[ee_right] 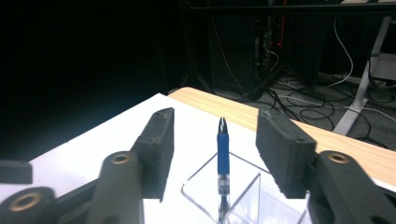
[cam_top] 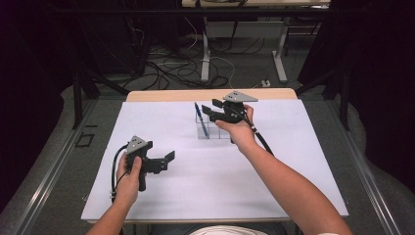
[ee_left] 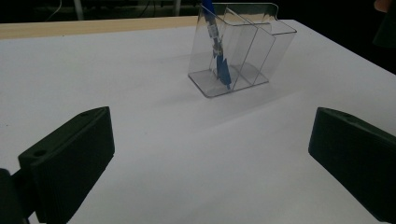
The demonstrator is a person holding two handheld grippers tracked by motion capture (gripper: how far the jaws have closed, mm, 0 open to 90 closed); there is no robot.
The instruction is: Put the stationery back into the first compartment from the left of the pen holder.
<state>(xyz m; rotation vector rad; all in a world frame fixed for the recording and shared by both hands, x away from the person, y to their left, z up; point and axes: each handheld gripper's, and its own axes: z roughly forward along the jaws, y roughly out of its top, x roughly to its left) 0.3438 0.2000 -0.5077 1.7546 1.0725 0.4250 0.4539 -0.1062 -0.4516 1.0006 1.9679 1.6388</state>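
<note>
A blue pen (cam_top: pixel 200 120) stands tilted in the left compartment of a clear plastic holder (cam_top: pixel 215 131) at the middle of the white table top. My right gripper (cam_top: pixel 211 110) hovers just above the holder, beside the pen's top. In the right gripper view the pen (ee_right: pixel 223 156) rises between the two black jaws, which stand apart from it on both sides, so my right gripper (ee_right: pixel 222 144) is open. My left gripper (cam_top: pixel 165 162) rests low at the near left, open and holding nothing. In the left gripper view its jaws (ee_left: pixel 210 163) frame the holder (ee_left: pixel 247 60) and the pen (ee_left: pixel 219 56) farther off.
The white sheet (cam_top: pixel 293 166) covers most of the table, with a strip of bare wood (cam_top: pixel 171 94) along the far edge. Beyond it are table legs and loose cables (cam_top: pixel 186 68) on the floor. Dark frame rails run along both sides.
</note>
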